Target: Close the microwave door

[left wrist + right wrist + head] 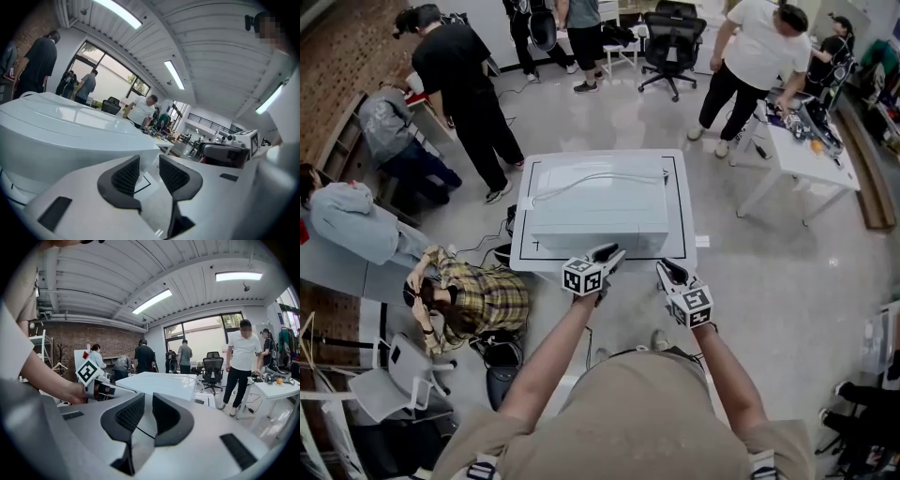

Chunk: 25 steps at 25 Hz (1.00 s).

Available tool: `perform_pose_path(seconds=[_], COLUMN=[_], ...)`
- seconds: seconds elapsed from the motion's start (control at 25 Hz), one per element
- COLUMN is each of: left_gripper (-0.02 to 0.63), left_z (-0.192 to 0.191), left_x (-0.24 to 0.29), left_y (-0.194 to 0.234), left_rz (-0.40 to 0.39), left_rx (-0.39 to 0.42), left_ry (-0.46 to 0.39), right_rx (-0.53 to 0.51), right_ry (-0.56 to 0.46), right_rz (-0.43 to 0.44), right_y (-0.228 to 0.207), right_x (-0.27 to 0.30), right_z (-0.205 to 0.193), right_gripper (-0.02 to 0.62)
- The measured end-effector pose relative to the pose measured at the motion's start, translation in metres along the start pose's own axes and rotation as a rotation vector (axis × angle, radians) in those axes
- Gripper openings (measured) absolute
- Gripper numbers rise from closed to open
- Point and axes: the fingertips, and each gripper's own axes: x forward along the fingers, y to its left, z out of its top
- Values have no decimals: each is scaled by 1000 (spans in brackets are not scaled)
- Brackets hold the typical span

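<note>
Left gripper (608, 253) fingers are hanging released, right gripper (667, 271) fingers clenched empty; the microwave (600, 202) door, rigid, probably wants nudging at its free edge.

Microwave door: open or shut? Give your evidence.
Apparently shut: the head view shows the microwave with a straight front edge, no door swung out over the table.

White microwave (598, 211), white table (521, 246)

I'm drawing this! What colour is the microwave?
The microwave is white, clearest in the head view.
</note>
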Motion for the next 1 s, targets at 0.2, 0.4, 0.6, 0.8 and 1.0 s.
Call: perform_pose_path(seconds=[0.2,0.4,0.6,0.8,1.0], left_gripper=[121,121,121,121,121], left_z=[30,67,76,66,53], left_x=[-50,-90,-120,-148,-170], left_y=[-20,-48,-62,-59,-51], left_rz=[13,11,6,34,71], left_rx=[7,101,201,160,142], left_ry=[-152,-245,-265,-280,-284], right_rx=[-16,-29,-41,-68,-82], right_ry=[-4,-59,-125,-173,-186], right_rz=[21,32,43,56,46], right_y=[7,8,24,39,46], right_x=[1,-4,-4,-6,-5], right_z=[0,28,56,66,61], right_gripper=[52,52,52,147,186])
